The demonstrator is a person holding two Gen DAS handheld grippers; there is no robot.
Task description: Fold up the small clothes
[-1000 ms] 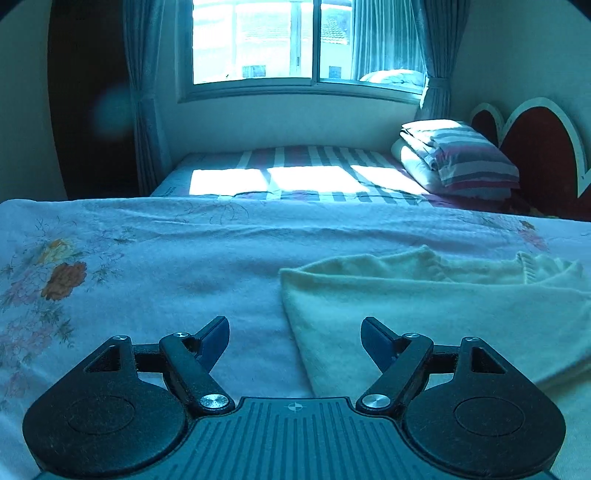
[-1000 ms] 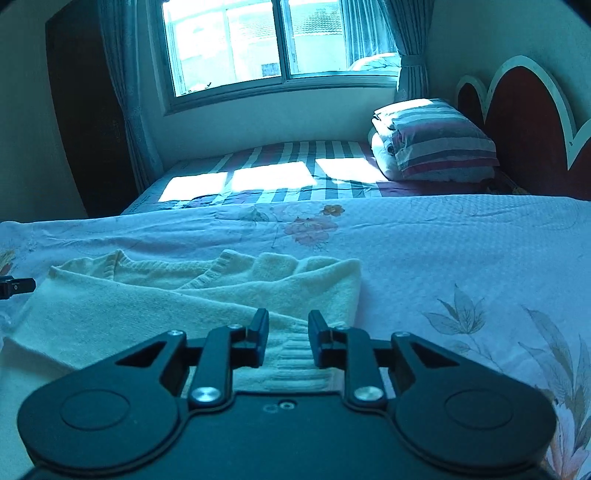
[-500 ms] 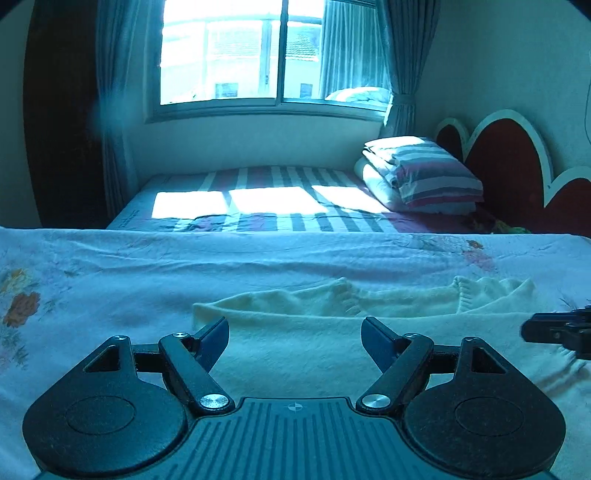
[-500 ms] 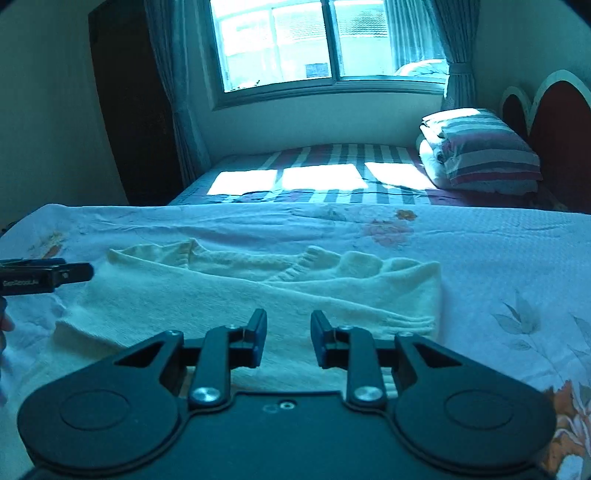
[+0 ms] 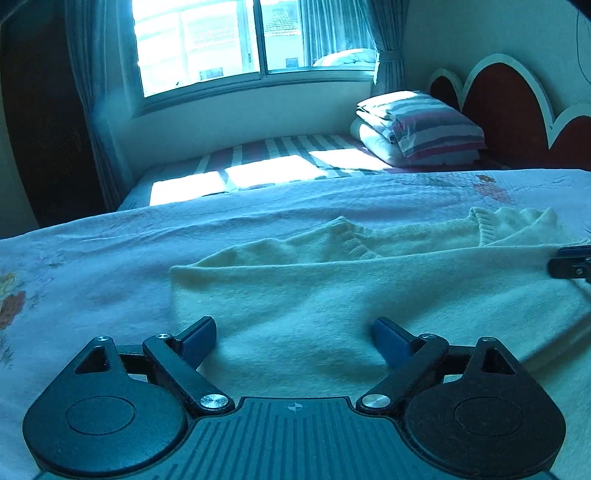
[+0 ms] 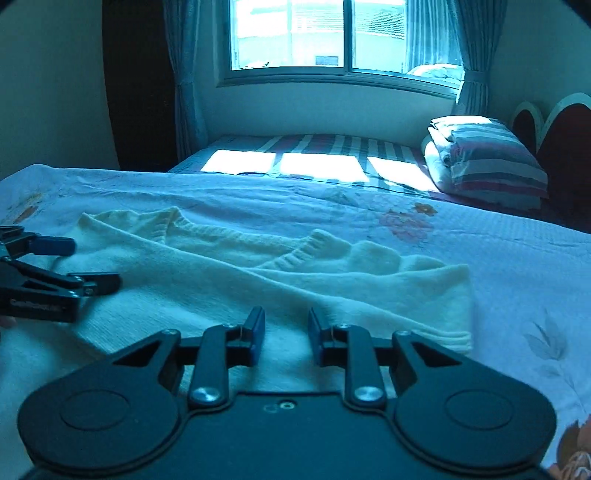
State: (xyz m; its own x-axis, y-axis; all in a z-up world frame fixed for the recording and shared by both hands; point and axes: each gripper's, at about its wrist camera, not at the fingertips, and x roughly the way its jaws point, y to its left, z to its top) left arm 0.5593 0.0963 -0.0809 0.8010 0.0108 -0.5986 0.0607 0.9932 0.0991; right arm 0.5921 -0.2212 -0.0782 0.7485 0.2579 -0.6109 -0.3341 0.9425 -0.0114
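a: so, where's the garment?

b: the cream knit sweater [image 5: 332, 288] lies flat on the floral bedspread [image 5: 92, 266], partly folded, with its ribbed neckline [image 6: 229, 240] toward the far side. in the right wrist view its folded right edge ends in a ribbed hem [image 6: 458, 332] just ahead of the tongs.

a: and the left gripper [image 5: 293, 334]?

b: its jaws are spread wide, nothing between them. it sits low over the near part of the sweater, the blue pads [image 5: 197, 339] on either side of a bare patch of knit. i can't tell whether they touch the fabric.

a: the right gripper [image 6: 286, 338]?

b: its jaws stand a narrow gap apart, not pressed together, and nothing is pinched. it hovers over the sweater's near right portion. in the left wrist view only its dark tip shows at the right edge [image 5: 570, 260], above the knit.

a: does the right camera catch the other tool?

b: yes, the left gripper appears at the far left [image 6: 70, 264], fingers splayed over the sweater's left side.

a: anything beyond?

b: a second bed with a striped sheet [image 6: 332, 147], a stack of folded striped bedding [image 6: 487, 162], a red scalloped headboard [image 5: 513, 110] and a curtained window [image 6: 332, 33].
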